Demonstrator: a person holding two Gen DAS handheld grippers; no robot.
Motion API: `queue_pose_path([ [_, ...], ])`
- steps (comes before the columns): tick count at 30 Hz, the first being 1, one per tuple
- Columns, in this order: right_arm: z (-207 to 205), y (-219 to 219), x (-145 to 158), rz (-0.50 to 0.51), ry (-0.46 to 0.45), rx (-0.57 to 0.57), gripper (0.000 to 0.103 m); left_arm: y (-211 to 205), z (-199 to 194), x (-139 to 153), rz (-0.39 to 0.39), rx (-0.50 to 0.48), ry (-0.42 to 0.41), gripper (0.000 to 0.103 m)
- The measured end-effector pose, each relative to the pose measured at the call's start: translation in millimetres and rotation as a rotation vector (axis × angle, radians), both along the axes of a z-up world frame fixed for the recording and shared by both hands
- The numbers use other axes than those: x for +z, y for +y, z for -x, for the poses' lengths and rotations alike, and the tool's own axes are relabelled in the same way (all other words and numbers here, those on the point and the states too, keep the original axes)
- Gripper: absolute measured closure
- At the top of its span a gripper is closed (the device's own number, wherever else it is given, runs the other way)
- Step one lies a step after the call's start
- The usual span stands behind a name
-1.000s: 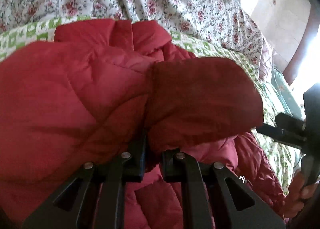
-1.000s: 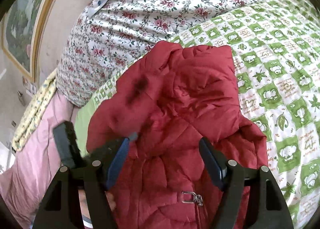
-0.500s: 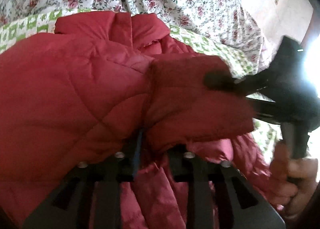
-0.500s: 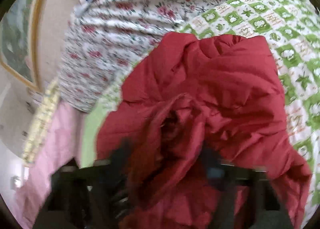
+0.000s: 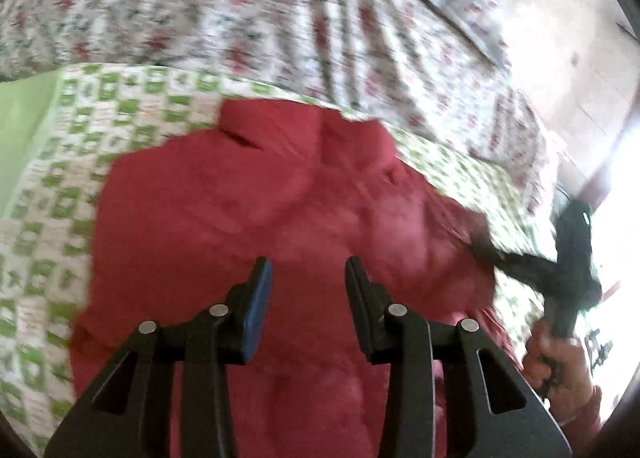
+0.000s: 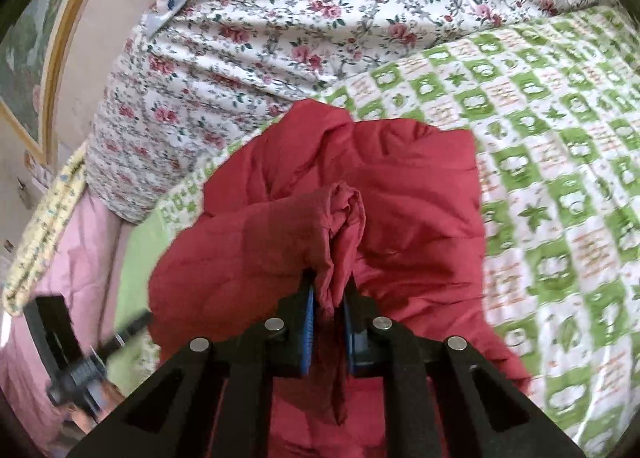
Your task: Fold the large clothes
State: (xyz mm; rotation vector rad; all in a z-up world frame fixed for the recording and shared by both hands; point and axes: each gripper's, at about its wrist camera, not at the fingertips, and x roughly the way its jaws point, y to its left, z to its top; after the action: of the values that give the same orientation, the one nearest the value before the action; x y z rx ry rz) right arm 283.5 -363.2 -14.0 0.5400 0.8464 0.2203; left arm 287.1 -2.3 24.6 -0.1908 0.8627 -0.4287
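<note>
A red quilted jacket [image 5: 256,217] lies bunched on a green and white checked bedspread [image 5: 44,193]. My left gripper [image 5: 308,270] is open and empty just above the jacket's middle. In the right wrist view the right gripper [image 6: 329,290] is shut on a raised fold of the red jacket [image 6: 400,193] and holds it up off the heap. The right gripper also shows in the left wrist view [image 5: 492,254] at the jacket's right edge, blurred, with the hand behind it.
A floral quilt [image 6: 320,17] is heaped behind the jacket. The checked bedspread [image 6: 560,177] stretches to the right. Pink bedding [image 6: 76,258] and a framed picture [image 6: 24,69] are at the left. The left gripper's body [image 6: 68,354] shows low left.
My left gripper has let go of the jacket fold, opened and drawn back. My right gripper has moved in and shut on a fold of the jacket, lifting it.
</note>
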Motion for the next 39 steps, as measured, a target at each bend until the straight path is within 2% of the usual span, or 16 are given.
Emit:
queue_pose_path([
  [3,-4.0,2.3,-10.8,0.05,0.012,-0.003,0.092,18.2,-22.6,-17.5,-0.015,0.037,0.052,0.068],
  [6,-7.4,1.9,-23.9,0.047,0.034,-0.014,0.092,27.7,-36.3,-45.0,-0.015,0.03,0.117,0.068],
  [9,-8.0,5.5,-28.3,0.063,0.048,-0.004,0.089,25.7,-34.5,-66.8,-0.031,0.019,0.13,0.068],
  [10,-6.7,8.3,-25.6,0.089,0.047,-0.005,0.082,24.8,-32.9,-69.9,-0.043,0.021,0.128,0.068],
  [12,0.1,10.8,-13.1,0.138,0.027,-0.033,0.079,19.2,-31.1,-72.1,-0.076,0.025,0.117,0.068],
  [14,10.3,14.2,5.3,0.198,-0.032,-0.076,0.077,17.4,-28.7,-71.9,-0.103,0.027,0.11,0.068],
  [16,22.2,19.5,26.1,0.246,-0.111,-0.104,0.066,16.4,-29.3,-72.9,-0.111,0.028,0.108,0.068],
  [19,17.7,44.6,35.2,0.258,-0.136,-0.011,0.058,15.7,-28.1,-74.4,-0.126,0.034,0.101,0.068],
  [22,1.8,76.2,17.8,0.331,-0.08,0.085,0.058,8.6,-25.7,-74.9,-0.18,0.044,0.087,0.067],
  [23,-6.1,84.5,3.8,0.377,-0.032,0.101,0.057,5.4,-24.5,-74.4,-0.206,0.044,0.081,0.067],
  [25,-16.0,89.1,-22.3,0.431,0.043,0.112,0.057,1.4,-21.2,-70.9,-0.246,0.039,0.072,0.067],
  [27,-19.3,87.5,-38.4,0.447,0.052,0.119,0.057,-1.0,-14.9,-60.9,-0.266,0.02,0.05,0.067],
  [31,-18.0,87.4,-43.2,0.456,0.056,0.112,0.057,-0.9,-7.5,-41.7,-0.26,0.011,-0.006,0.067],
  [35,-16.0,88.2,-45.3,0.447,0.05,0.11,0.057,4.3,-23.5,-65.6,-0.258,0.023,0.086,0.067],
  [39,-13.4,85.9,-43.9,0.426,0.055,0.11,0.056,6.8,-26.1,-75.3,-0.236,0.03,0.105,0.067],
])
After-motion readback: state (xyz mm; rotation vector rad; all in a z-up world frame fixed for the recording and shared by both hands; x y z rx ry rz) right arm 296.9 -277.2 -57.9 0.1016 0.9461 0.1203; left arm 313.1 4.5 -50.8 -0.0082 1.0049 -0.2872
